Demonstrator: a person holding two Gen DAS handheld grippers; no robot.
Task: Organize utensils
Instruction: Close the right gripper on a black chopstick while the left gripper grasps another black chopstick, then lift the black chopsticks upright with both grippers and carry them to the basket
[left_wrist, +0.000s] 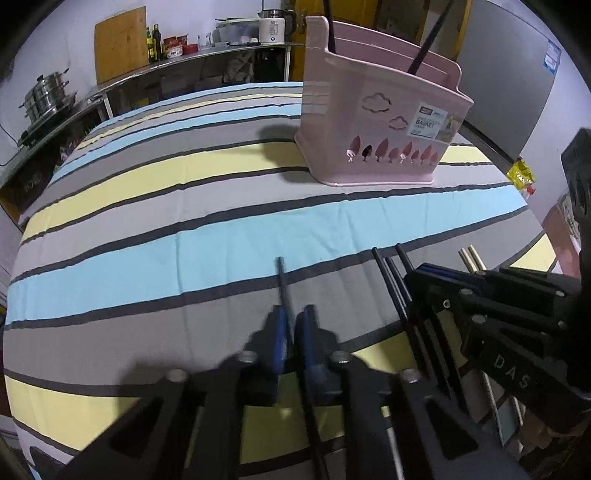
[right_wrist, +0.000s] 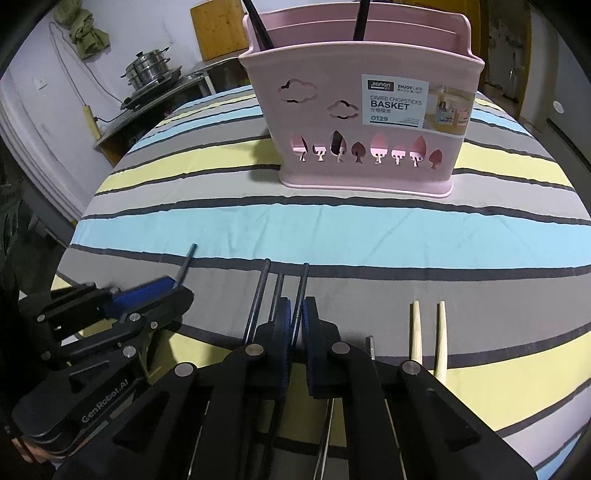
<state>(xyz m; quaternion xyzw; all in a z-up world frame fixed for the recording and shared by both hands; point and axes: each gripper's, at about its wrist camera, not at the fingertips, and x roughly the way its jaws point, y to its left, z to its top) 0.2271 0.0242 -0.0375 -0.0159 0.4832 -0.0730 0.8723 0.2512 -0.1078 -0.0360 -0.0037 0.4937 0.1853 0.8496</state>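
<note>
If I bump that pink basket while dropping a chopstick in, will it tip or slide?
The pink basket looks like thin, cutout plastic holding only two dark chopsticks, so it is probably light. It is tall, so a knock near the rim may tip it. On the striped cloth it may drag rather than slide freely.

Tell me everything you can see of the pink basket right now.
The basket is pale pink, plastic by its look, standing upright on the striped cloth at the far side, apart from both grippers. Its front wall has cloud and tree cutouts and a printed label reading "BASKET". Inner dividers split it into compartments. Two dark sticks already stand inside, leaning out over the rim. Nothing else touches it.
</note>
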